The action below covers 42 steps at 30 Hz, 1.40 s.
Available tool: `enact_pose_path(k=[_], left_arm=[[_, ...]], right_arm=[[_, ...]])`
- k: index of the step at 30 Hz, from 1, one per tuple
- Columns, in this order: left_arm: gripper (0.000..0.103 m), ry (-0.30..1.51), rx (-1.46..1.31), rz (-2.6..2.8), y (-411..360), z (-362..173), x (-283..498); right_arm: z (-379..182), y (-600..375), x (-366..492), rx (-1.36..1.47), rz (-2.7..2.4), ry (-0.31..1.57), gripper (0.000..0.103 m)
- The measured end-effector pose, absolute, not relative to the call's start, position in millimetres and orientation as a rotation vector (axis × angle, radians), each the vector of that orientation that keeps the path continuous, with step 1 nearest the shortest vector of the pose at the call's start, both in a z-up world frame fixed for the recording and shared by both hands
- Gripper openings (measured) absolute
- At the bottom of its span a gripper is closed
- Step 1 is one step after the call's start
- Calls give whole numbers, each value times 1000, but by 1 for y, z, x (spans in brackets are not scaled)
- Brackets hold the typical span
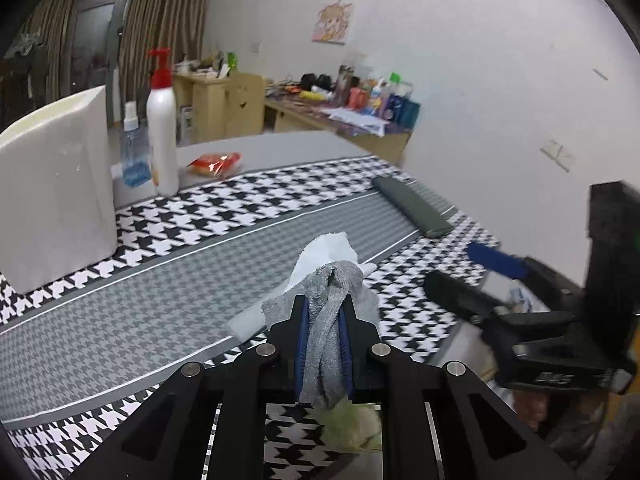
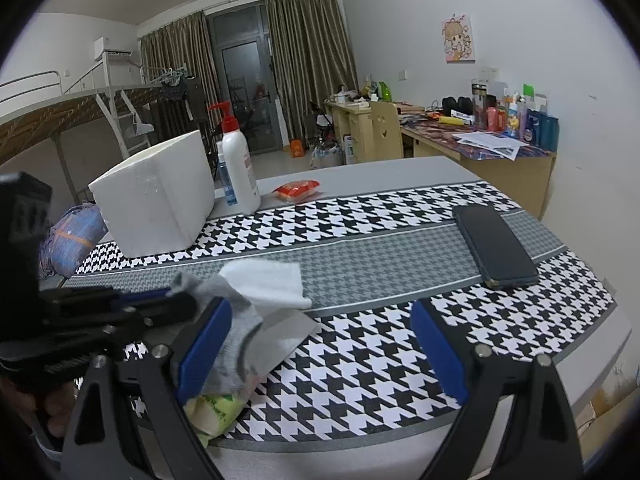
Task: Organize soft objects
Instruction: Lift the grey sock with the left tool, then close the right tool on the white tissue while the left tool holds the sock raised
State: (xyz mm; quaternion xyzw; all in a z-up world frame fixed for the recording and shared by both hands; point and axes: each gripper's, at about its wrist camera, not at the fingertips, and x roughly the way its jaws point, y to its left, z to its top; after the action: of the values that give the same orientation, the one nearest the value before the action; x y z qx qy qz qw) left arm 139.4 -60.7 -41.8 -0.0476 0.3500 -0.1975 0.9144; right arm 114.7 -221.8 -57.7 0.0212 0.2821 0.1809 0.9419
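Left gripper (image 1: 323, 312) pinched on bunched grey sock (image 1: 326, 320), raised just over houndstooth cloth (image 1: 160, 300) near white tissue (image 1: 324, 252); right gripper (image 2: 320, 344) wide, empty; sock likely light, limp, best held mid-bundle.

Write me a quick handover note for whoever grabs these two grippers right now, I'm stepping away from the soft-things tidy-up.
Left gripper: jaws shut on the grey sock, which is bunched between the blue pads.
Right gripper: jaws open, empty, at the near edge of the table.
White cloth lies on the houndstooth runner, just behind the sock. A green-and-white packet sits at the near table edge under the sock.
White foam box stands at the far left.
Done: sock gripped.
Left: place the sock, then deal with the cloth. Where they belong isn't evident from here; possibly the box.
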Motion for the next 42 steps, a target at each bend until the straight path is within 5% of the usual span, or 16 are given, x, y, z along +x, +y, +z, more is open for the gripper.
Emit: enact_pose_path(k=[12, 17, 19, 27, 31, 34, 42], left_arm=[[16, 725, -93, -461, -61, -47, 134], [31, 749, -89, -453, -59, -56, 132], [54, 758, -88, -445, -59, -60, 130], [57, 793, -74, -440, -64, -71, 126], [53, 806, -68, -435, -66, -75, 129], [16, 833, -46, -417, -68, -80, 132], [15, 784, -76, -447, -58, -67, 123]], right_arm=[[-56, -231, 113, 64, 338, 564, 94], [-60, -230, 117, 67, 334, 580, 94], [-61, -229, 118, 69, 335, 584, 94], [-67, -228, 125, 74, 340, 605, 94], [-69, -227, 126, 74, 346, 611, 94], [-70, -227, 126, 75, 347, 614, 94], [-77, -221, 135, 95, 380, 663, 94]])
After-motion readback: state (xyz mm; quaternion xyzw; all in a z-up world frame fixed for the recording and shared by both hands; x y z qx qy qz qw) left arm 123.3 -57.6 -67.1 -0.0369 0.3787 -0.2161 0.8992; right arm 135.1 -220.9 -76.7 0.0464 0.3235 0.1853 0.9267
